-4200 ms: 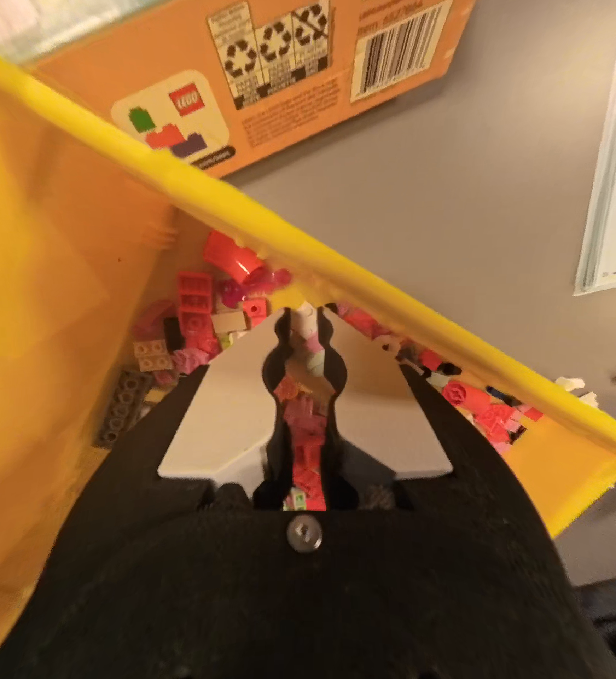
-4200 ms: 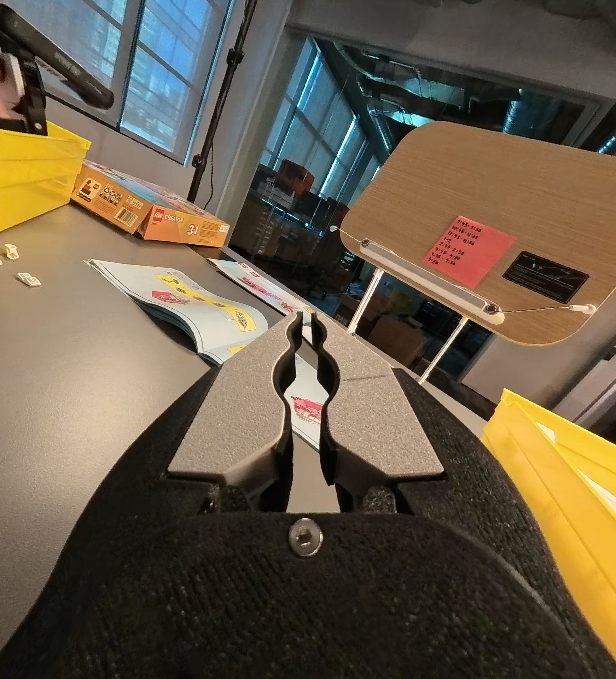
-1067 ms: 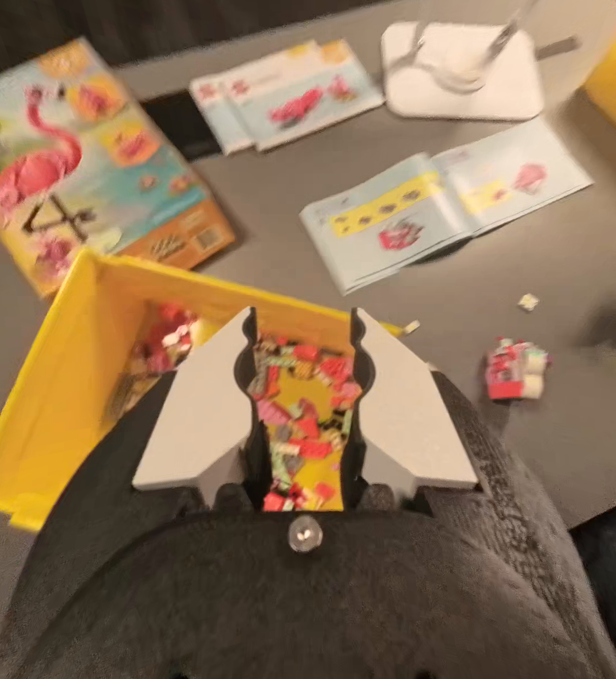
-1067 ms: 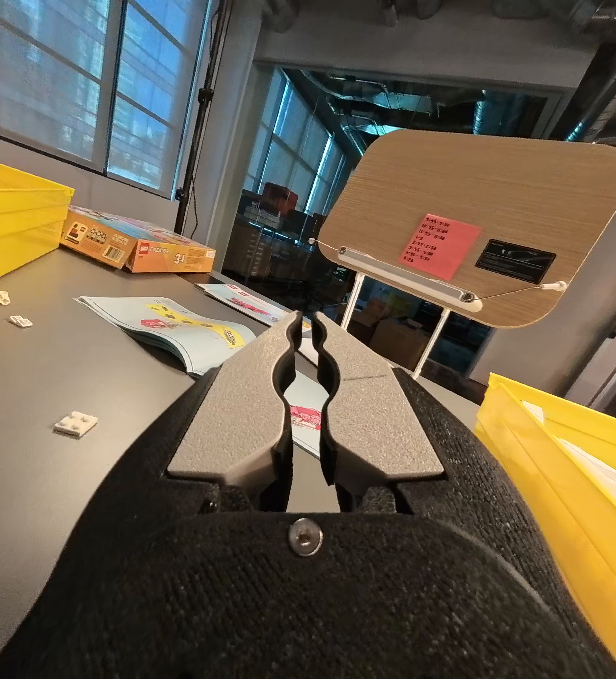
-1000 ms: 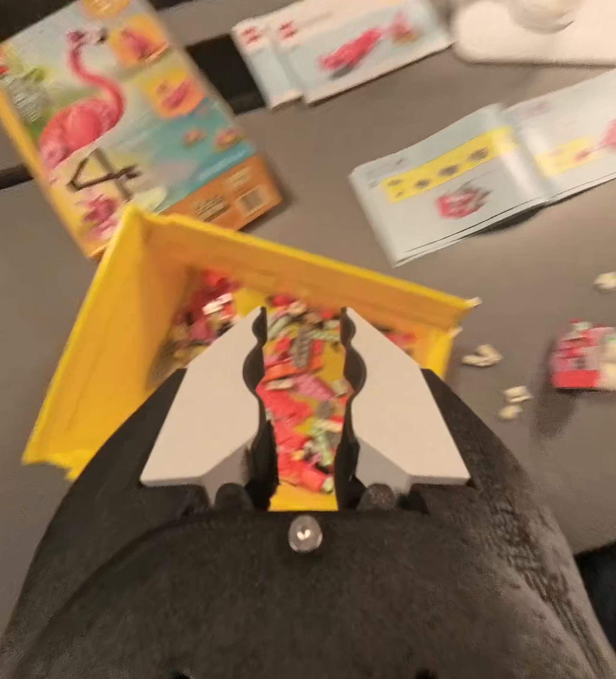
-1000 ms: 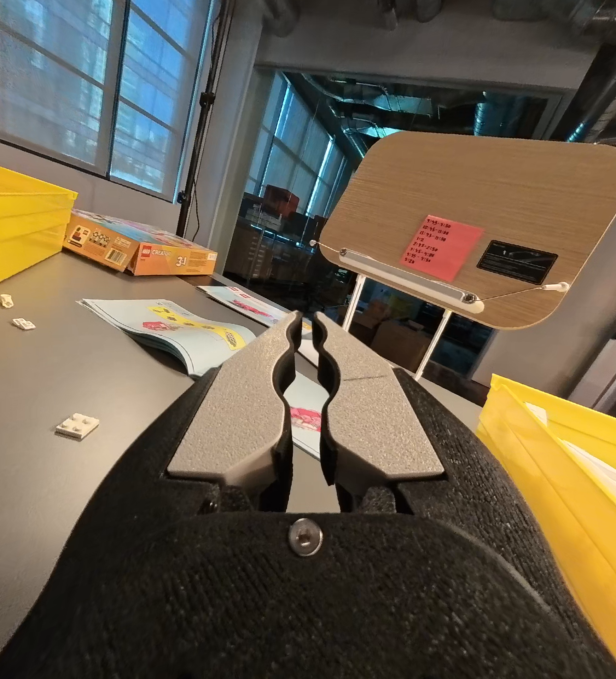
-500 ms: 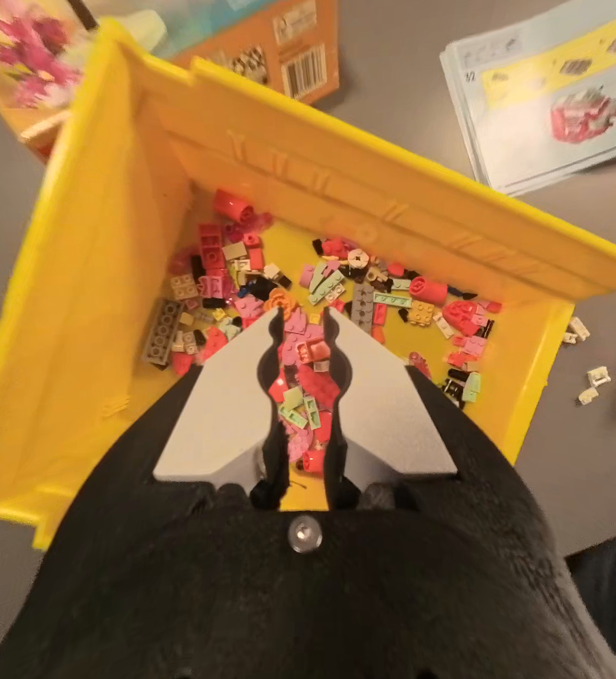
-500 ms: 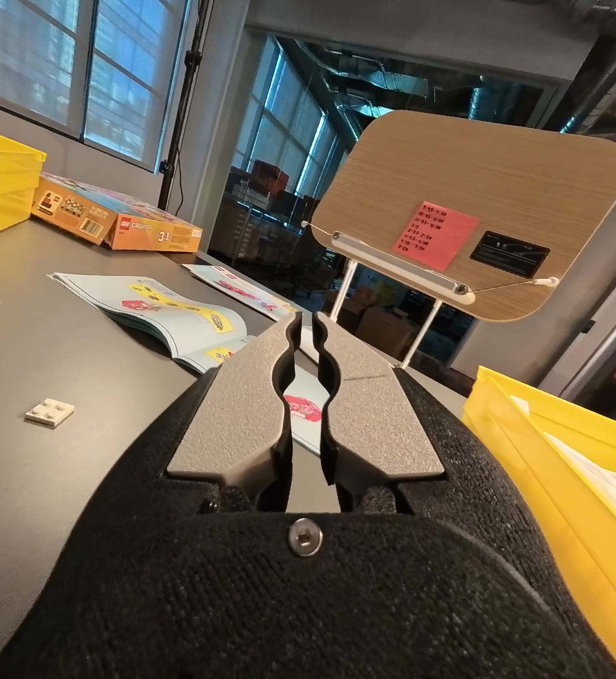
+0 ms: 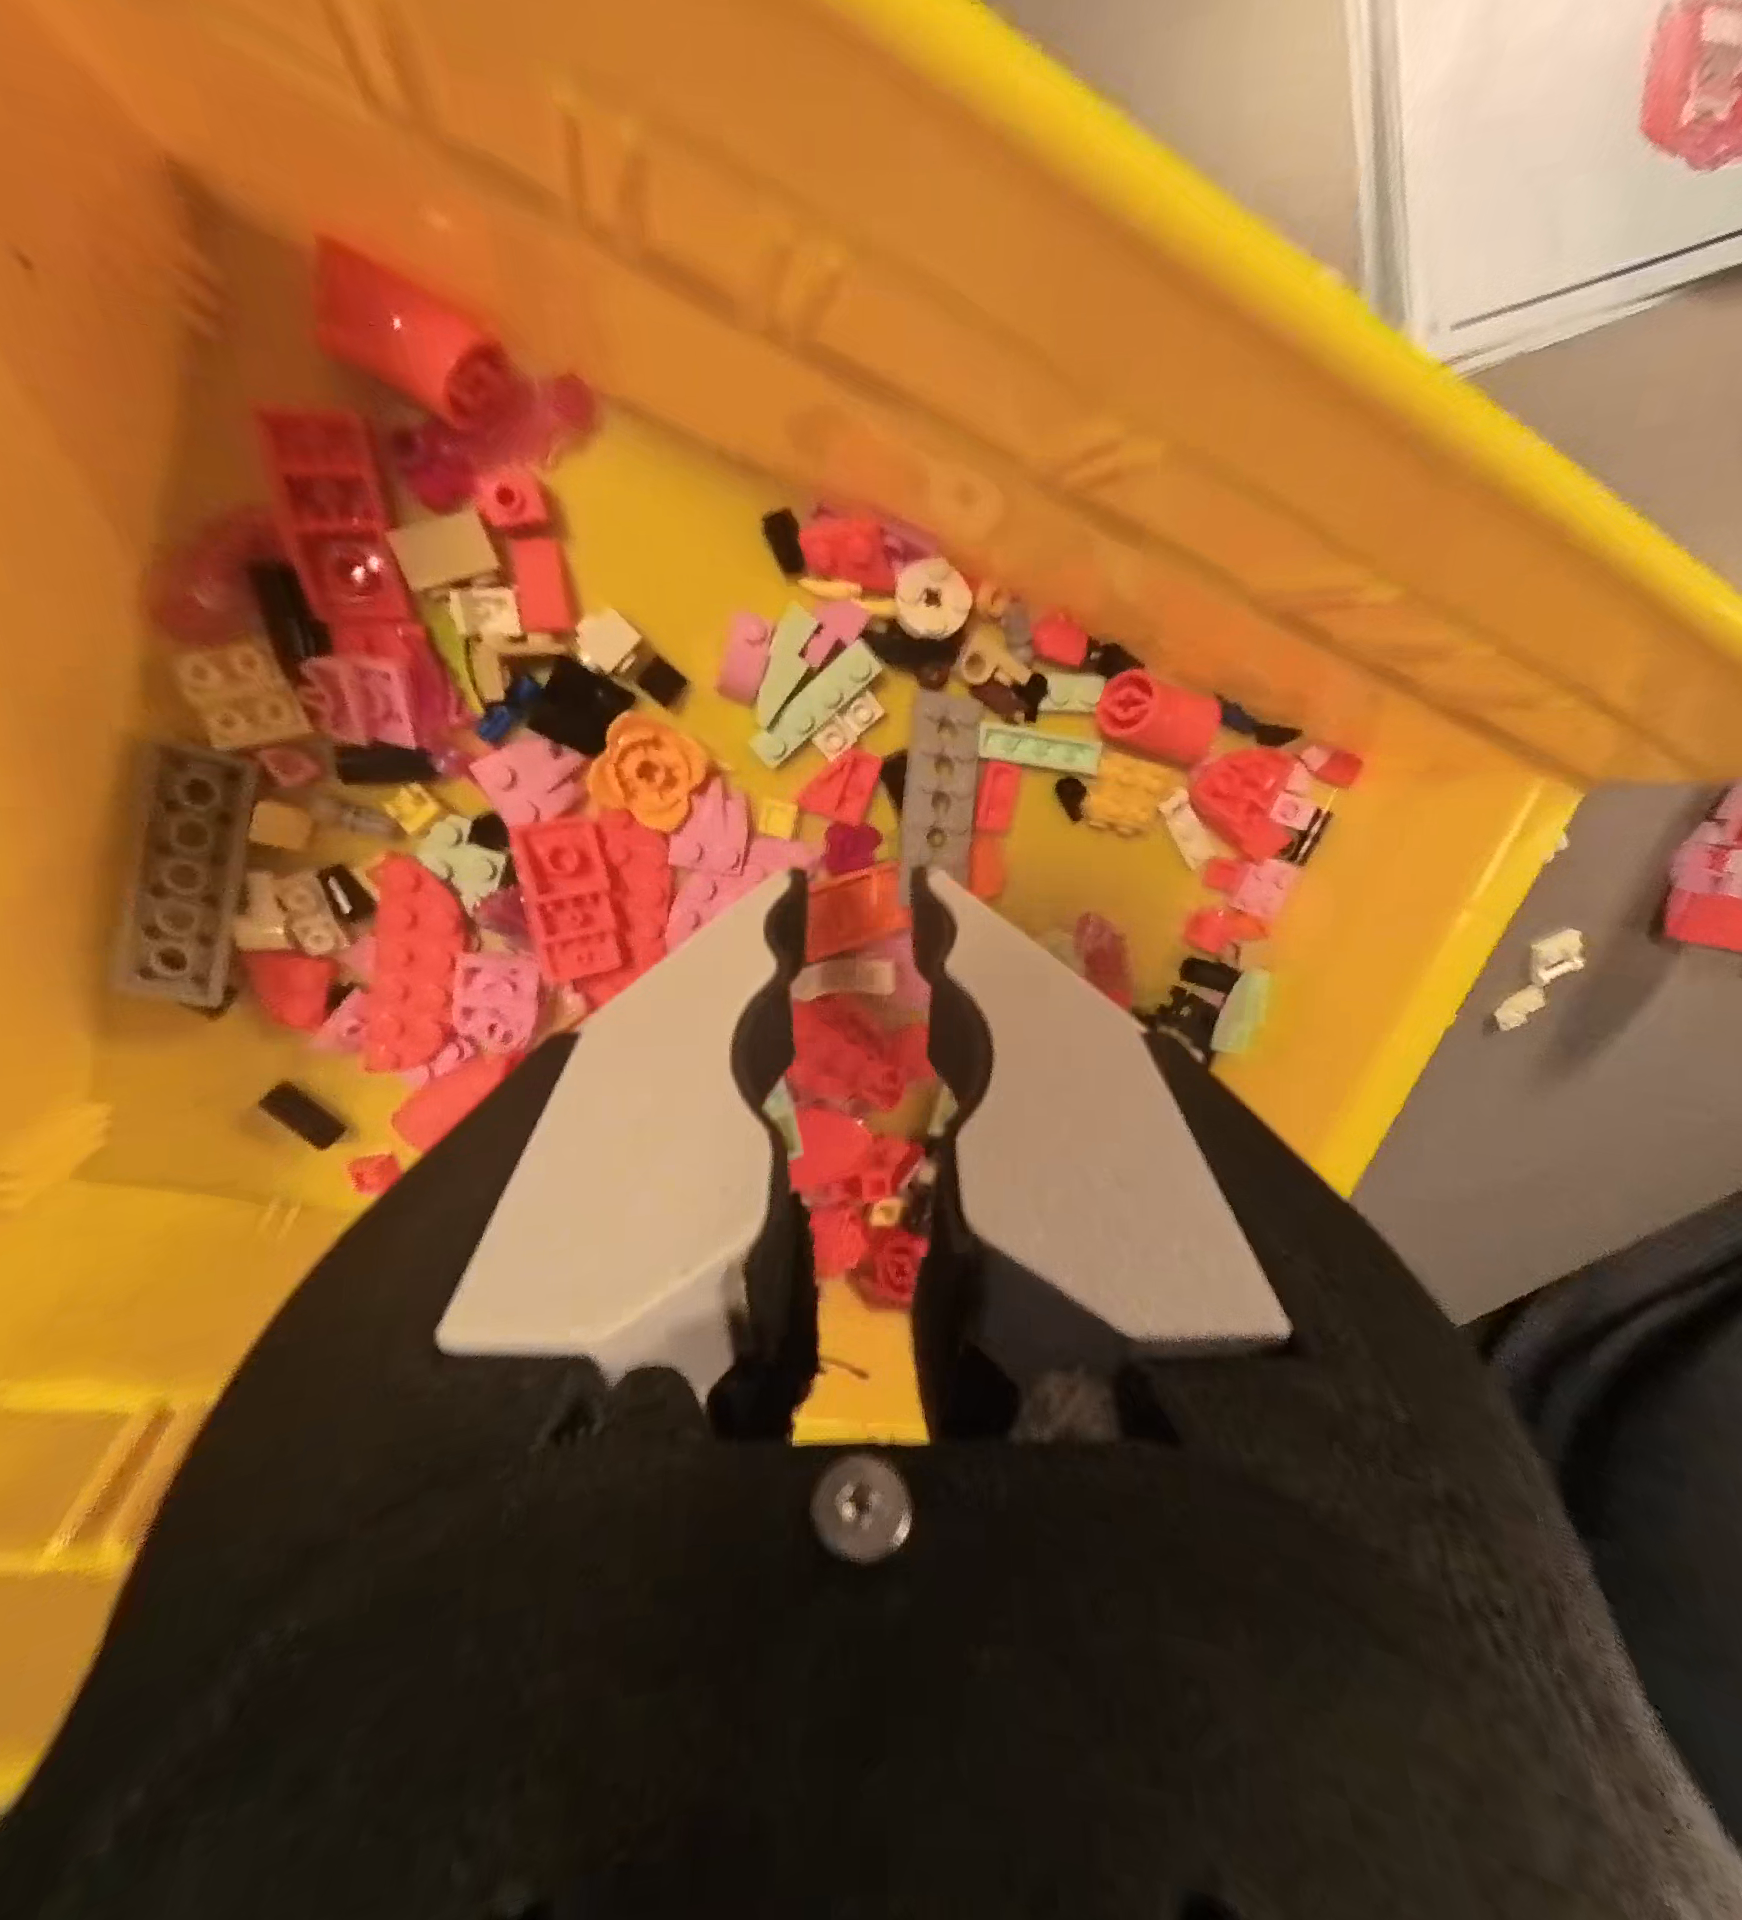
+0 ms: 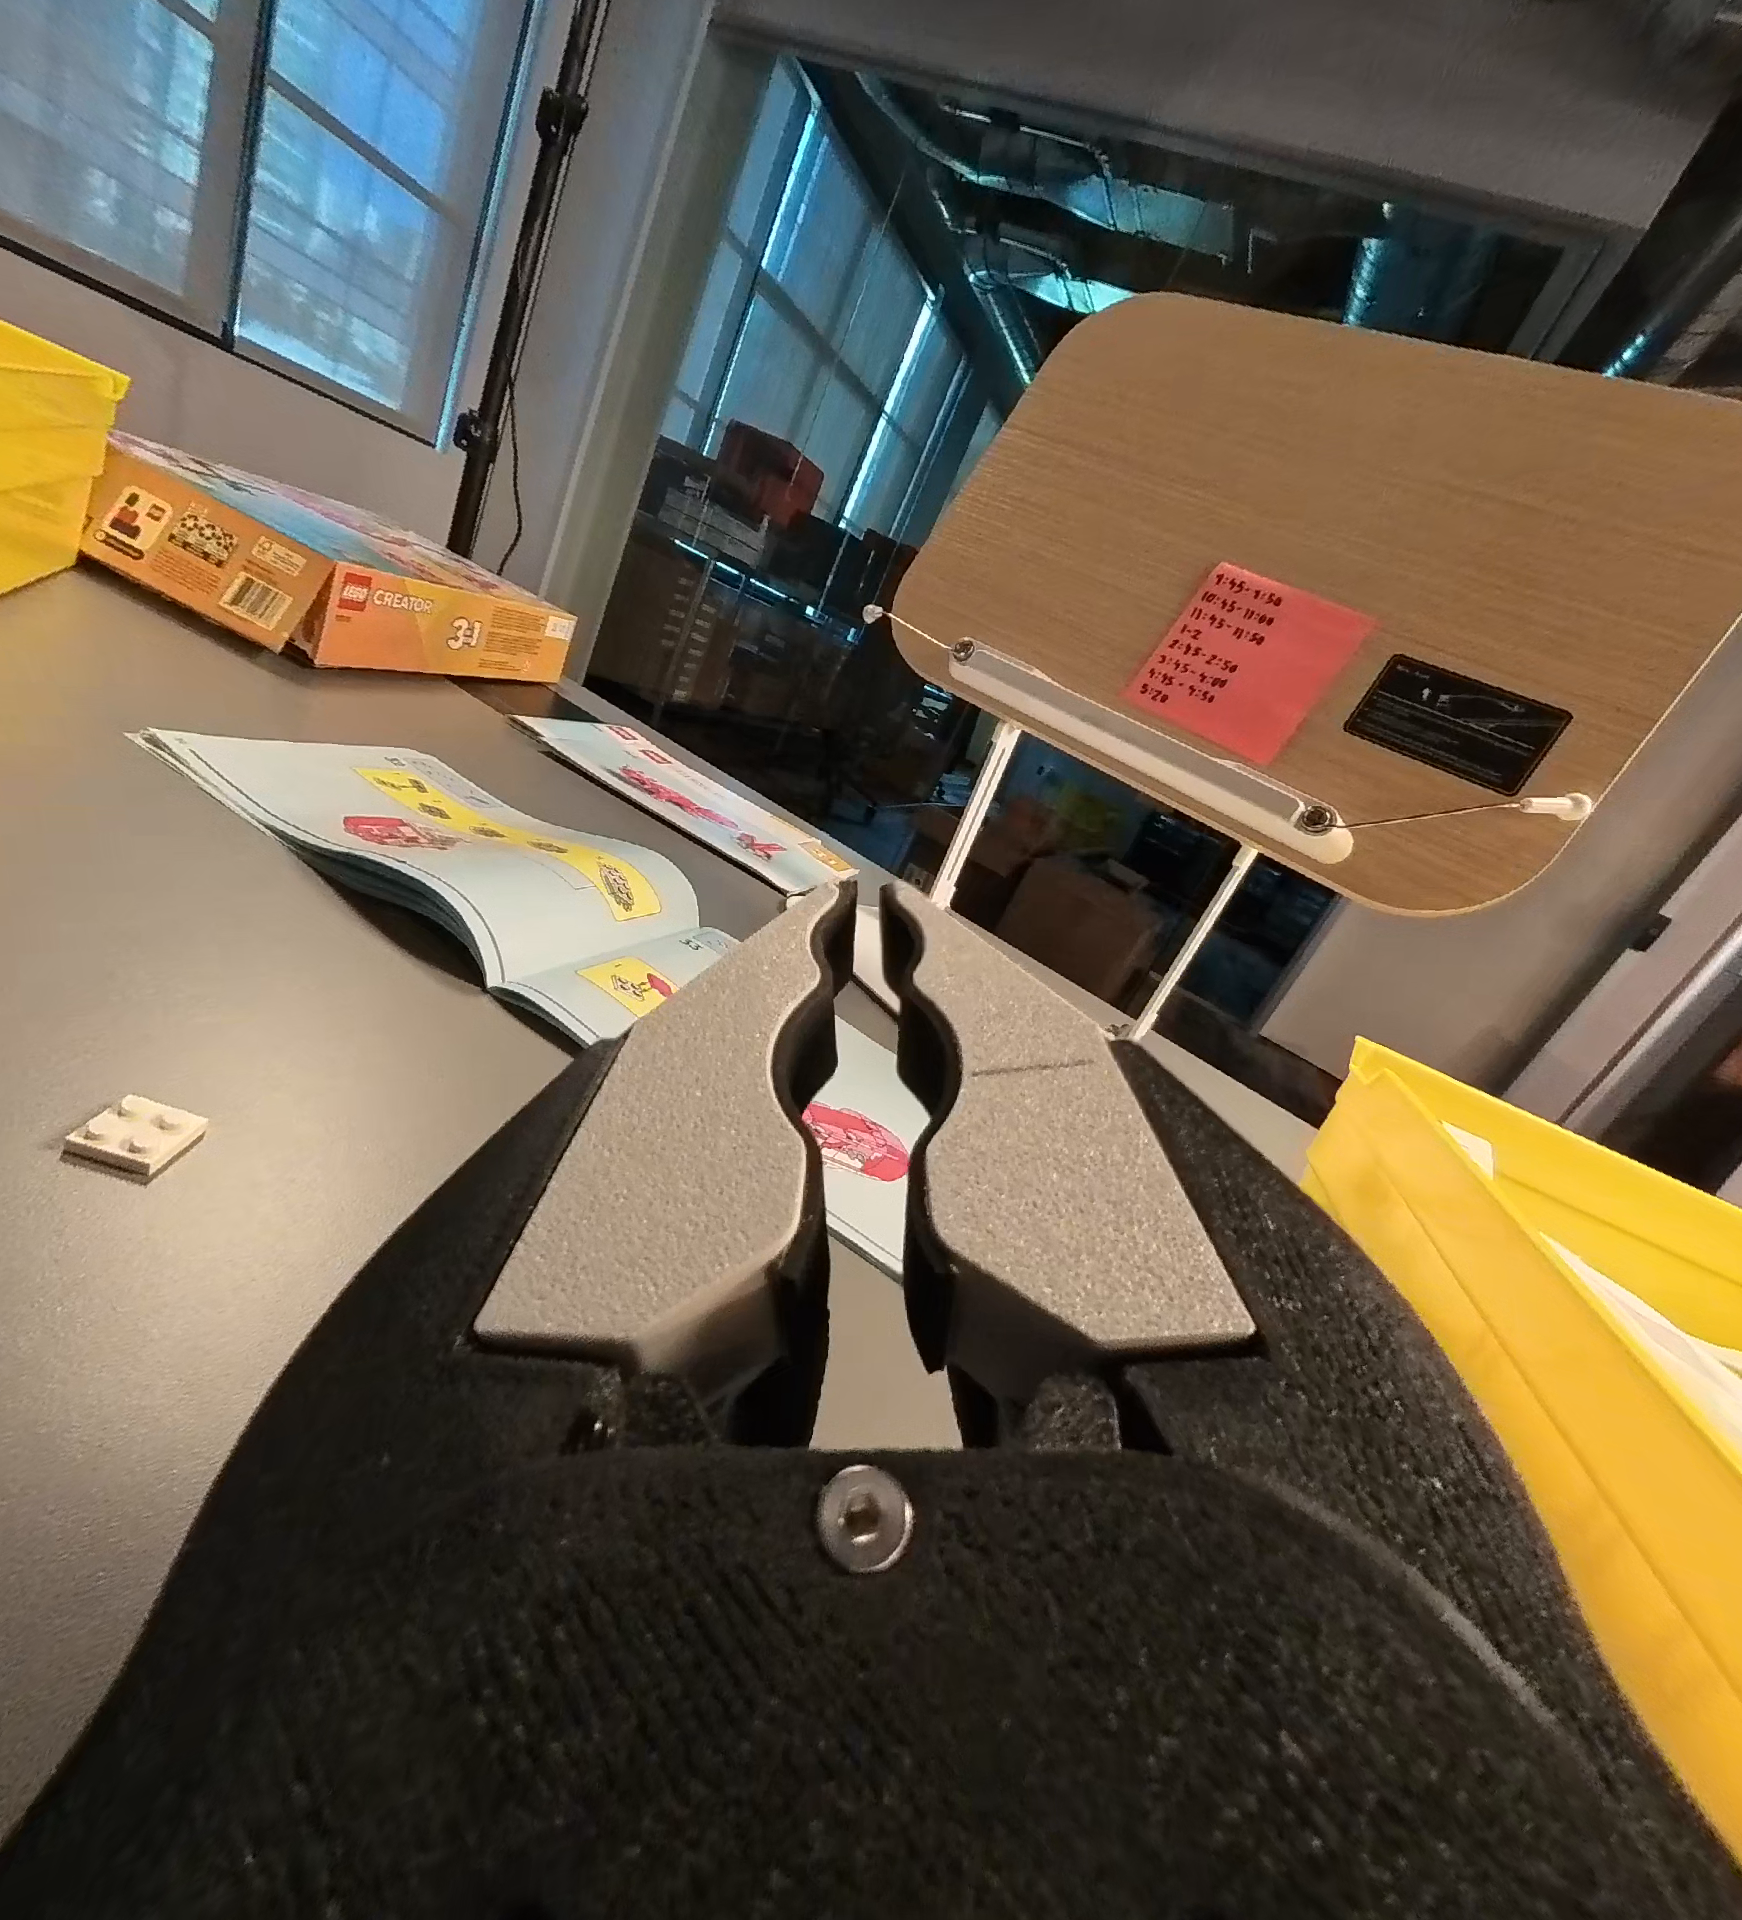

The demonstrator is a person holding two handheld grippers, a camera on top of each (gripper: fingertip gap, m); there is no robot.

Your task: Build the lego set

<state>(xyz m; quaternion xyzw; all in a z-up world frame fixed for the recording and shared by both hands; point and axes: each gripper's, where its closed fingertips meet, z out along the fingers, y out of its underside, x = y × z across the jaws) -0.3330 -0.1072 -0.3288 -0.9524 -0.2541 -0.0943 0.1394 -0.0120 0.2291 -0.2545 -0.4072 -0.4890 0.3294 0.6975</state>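
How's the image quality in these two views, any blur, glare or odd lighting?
Left wrist view: warm, dim light, motion smear along the yellow bin walls and edges, bricks at centre fairly readable. Right wrist view: sharp, cool window daylight, soft sheen on the dark table, wide-angle bending at the edges.

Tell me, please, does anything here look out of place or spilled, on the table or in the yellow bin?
A few small bricks lie loose on the grey table instead of in the yellow bin: a light 2x2 plate near the open instruction booklet, and small white pieces beside the bin's corner. Nothing looks damaged.
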